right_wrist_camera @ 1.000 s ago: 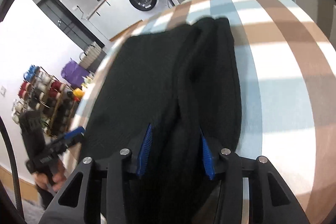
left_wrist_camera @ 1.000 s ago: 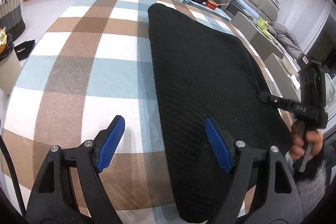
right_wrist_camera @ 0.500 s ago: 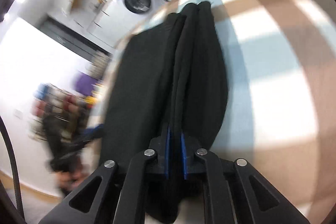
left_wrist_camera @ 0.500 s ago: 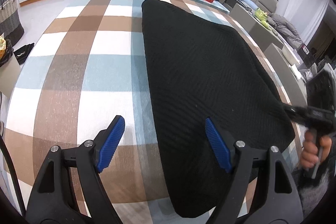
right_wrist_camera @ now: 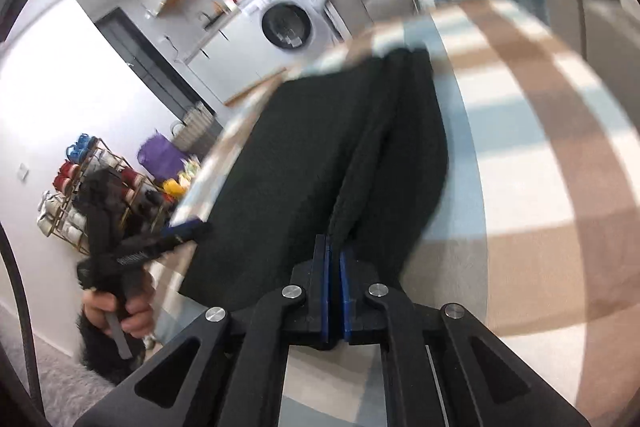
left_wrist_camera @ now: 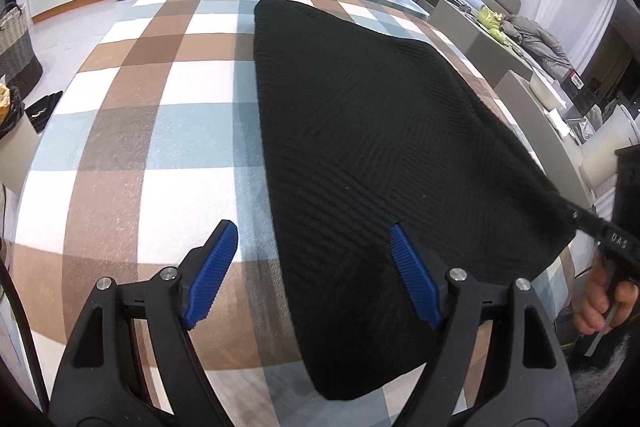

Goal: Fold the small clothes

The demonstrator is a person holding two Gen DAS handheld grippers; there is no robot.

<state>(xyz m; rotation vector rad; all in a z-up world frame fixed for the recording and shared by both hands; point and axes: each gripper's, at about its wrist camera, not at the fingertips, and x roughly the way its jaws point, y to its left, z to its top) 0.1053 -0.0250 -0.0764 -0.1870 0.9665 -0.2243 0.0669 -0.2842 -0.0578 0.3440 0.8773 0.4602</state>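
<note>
Left wrist view: left claw (left_wrist_camera: pixel 310 273) wide, empty, over near edge of black knit garment (left_wrist_camera: pixel 372 131) spread flat on checked surface (left_wrist_camera: pixel 160 115).
Right wrist view: right claw (right_wrist_camera: pixel 334 273) just closed, pinching raised fold of garment (right_wrist_camera: pixel 320 163).

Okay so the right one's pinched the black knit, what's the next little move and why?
Probably close the left gripper on the near edge of the black knit. Its jaws hang open astride that edge, while the right gripper, whose jaws have just been closing, already pinches a fold.
</note>
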